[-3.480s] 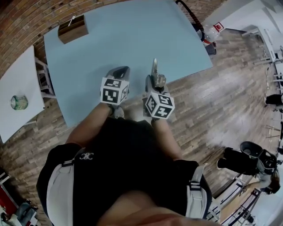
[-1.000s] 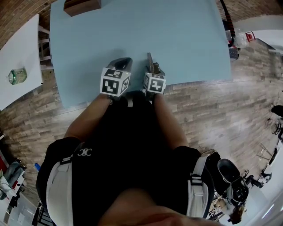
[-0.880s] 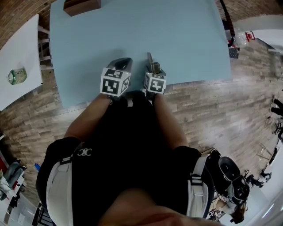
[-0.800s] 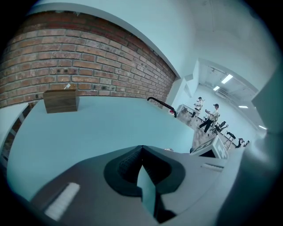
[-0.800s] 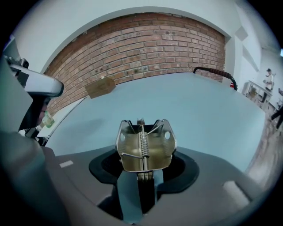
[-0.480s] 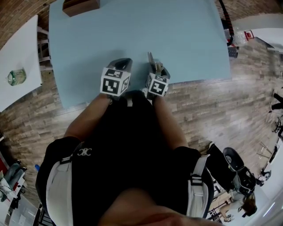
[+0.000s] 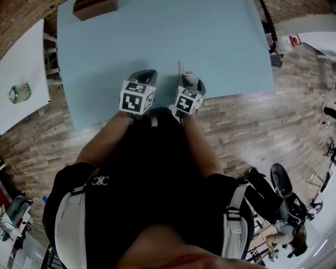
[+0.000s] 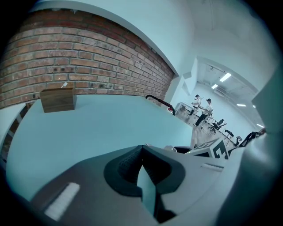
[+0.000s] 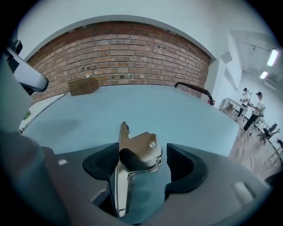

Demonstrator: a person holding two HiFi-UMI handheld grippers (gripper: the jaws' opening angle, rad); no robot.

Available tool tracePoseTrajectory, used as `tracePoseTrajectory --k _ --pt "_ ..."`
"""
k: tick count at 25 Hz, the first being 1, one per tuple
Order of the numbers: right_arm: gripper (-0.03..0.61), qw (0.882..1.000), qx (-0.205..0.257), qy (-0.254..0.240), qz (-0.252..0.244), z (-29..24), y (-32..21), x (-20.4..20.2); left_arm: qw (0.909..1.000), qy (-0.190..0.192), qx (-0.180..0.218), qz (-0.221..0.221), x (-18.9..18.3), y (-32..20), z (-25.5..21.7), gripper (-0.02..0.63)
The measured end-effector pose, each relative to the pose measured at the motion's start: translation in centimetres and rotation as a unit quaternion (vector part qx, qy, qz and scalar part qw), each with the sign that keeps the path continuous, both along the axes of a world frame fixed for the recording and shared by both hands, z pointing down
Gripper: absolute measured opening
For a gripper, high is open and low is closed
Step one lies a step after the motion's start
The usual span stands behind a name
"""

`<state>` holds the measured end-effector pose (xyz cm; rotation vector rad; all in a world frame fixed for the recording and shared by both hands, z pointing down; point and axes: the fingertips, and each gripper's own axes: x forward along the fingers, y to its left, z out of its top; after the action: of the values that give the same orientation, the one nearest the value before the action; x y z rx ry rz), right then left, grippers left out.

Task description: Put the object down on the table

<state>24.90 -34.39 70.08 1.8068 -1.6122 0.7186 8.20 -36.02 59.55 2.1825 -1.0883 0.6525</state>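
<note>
A flat metal tool (image 9: 135, 154) with a screw in its wider end stands on edge between the jaws of my right gripper (image 9: 141, 164), over the near part of the light blue table (image 7: 157, 37). The jaws have just been opening and now stand wide; the right pad is well clear of the tool, which leans close to the left pad. In the head view the tool (image 7: 180, 68) pokes out ahead of the right gripper (image 7: 182, 80). My left gripper (image 7: 147, 74) hovers beside it, its pads (image 8: 128, 161) together with nothing between them.
A brown wooden box (image 7: 94, 8) sits at the table's far left corner. A black curved bar (image 9: 192, 88) lies at the far right edge. A white side table (image 7: 21, 63) on the left carries a small round greenish thing (image 7: 19, 93). Camera gear (image 7: 283, 194) stands on the wooden floor.
The right gripper's jaws have spread apart around the metal tool, and the gripper has shifted a little to the right and back. The left gripper has stayed put.
</note>
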Motion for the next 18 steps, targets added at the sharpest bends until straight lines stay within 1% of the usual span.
tracePoseTrajectory --k 3,6,8,12,14,16,18 --pt "0.359 1.000 0.013 -0.012 -0.005 -0.5 -0.3 -0.4 1.0000 0.001 0.000 0.001 0.0 -0.1 0.1 0.000" --pt "0.354 0.998 0.038 -0.046 -0.008 -1.6 -0.9 -1.3 1.0000 0.003 0.000 0.002 -0.1 -0.4 0.1 0.000" --pt "0.339 0.997 0.056 -0.059 0.000 -2.6 -1.2 -1.3 1.0000 0.003 0.002 0.003 -0.1 -0.5 0.0 0.000" --pt "0.282 0.994 0.094 -0.057 0.016 -5.2 -1.6 -0.9 1.0000 0.000 0.004 0.004 -0.2 -0.8 -0.1 0.000" --pt "0.239 0.992 0.109 -0.062 0.018 -6.5 -1.9 -0.9 1.0000 0.000 0.006 0.007 0.0 -1.0 -0.2 0.000" --pt "0.173 0.990 0.120 -0.071 0.016 -7.7 -2.1 -1.0 0.9999 0.002 0.010 0.011 0.4 -1.2 -0.5 0.000" --pt "0.159 0.988 0.133 -0.077 0.017 -9.2 -2.3 -1.1 0.9998 0.002 0.015 0.016 0.7 -1.5 -0.8 0.000"
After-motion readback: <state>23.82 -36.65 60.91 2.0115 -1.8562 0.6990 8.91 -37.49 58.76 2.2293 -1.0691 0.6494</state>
